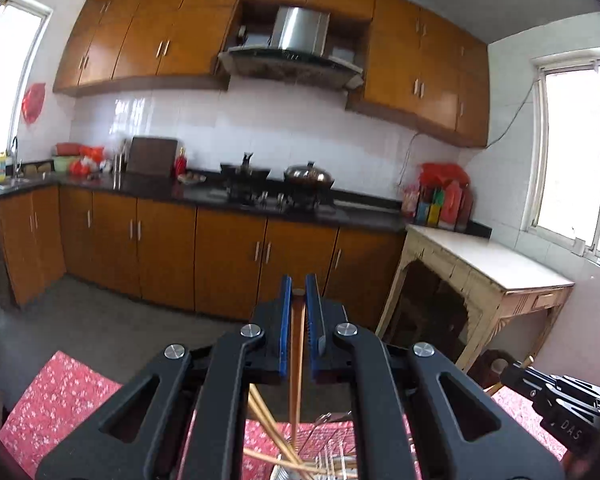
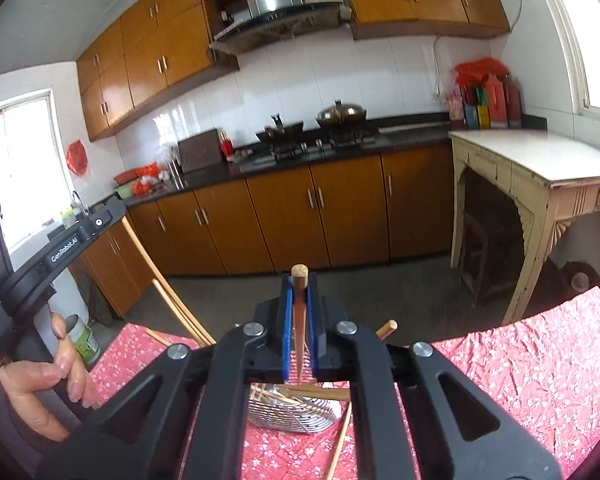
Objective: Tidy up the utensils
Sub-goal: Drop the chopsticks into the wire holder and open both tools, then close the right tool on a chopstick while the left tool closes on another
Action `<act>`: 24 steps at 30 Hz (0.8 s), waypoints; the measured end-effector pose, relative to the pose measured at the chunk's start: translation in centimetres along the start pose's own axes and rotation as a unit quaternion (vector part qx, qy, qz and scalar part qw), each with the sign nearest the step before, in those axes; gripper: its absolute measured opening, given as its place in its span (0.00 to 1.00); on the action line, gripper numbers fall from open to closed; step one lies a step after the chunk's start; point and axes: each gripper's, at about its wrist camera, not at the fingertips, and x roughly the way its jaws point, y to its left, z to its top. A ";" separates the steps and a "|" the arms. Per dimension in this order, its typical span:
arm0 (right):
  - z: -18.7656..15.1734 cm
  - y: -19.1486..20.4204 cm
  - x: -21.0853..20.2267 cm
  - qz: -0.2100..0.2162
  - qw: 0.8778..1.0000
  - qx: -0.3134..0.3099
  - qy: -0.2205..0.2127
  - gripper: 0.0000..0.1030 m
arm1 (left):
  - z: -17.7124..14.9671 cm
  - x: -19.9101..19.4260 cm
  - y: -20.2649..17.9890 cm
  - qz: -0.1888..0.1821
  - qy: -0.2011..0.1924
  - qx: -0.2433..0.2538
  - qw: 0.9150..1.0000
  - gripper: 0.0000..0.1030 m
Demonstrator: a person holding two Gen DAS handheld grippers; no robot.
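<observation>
My left gripper point(image 1: 299, 286) is shut on a brown chopstick point(image 1: 299, 332) that runs up between its blue pads. My right gripper point(image 2: 299, 284) is likewise shut on a brown chopstick point(image 2: 299, 320), whose round end sticks out past the fingertips. Below both grippers a metal wire basket point(image 2: 300, 420) lies on the red floral tablecloth point(image 2: 520, 372), with several wooden chopsticks point(image 2: 320, 394) lying across it. One loose chopstick point(image 2: 338, 448) rests on the cloth beside the basket. The left gripper point(image 2: 112, 214), held by a hand point(image 2: 48, 380), shows at the left of the right wrist view.
Beyond the table's far edge lies grey floor, then brown cabinets under a dark counter point(image 1: 204, 196) with a stove and pans. A cream side table point(image 2: 540, 164) stands at the right. A green can point(image 2: 83, 338) sits on the floor at the left.
</observation>
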 end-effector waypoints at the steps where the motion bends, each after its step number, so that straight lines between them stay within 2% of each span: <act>1: -0.1 -0.2 0.0 -0.006 1.000 0.002 -0.001 0.11 | -0.1 -0.1 0.4 0.001 0.006 -0.003 1.000 0.10; 2: -0.3 -0.6 -0.3 -0.012 1.000 0.005 -0.005 0.18 | -0.2 -0.6 0.8 0.002 0.009 -0.004 1.000 0.16; 4: -0.7 -1.5 -1.3 -0.023 0.999 0.016 -0.017 0.29 | 0.0 -1.2 1.5 0.015 0.009 -0.001 1.000 0.47; 5: -0.7 -1.9 -1.6 -0.026 0.999 0.020 -0.022 0.30 | -0.1 -2.0 2.0 0.020 0.007 -0.002 1.000 0.50; 9: -1.7 -4.5 -4.2 -0.050 0.997 0.041 -0.038 0.31 | -0.8 -4.3 3.9 0.030 0.015 0.005 0.999 0.50; 13: -3.6 -6.9 -6.1 -0.076 0.995 0.057 -0.035 0.32 | -2.8 -6.6 5.8 0.039 0.037 0.006 0.999 0.50; 19: -9.7 -9.2 -4.8 -0.119 0.991 0.056 0.028 0.32 | -7.3 -8.5 8.1 0.060 0.070 0.013 0.996 0.52; 24: -15.3 -8.3 -1.6 -0.112 0.988 0.058 0.094 0.32 | -13.2 -7.2 8.5 0.062 0.148 0.026 0.987 0.52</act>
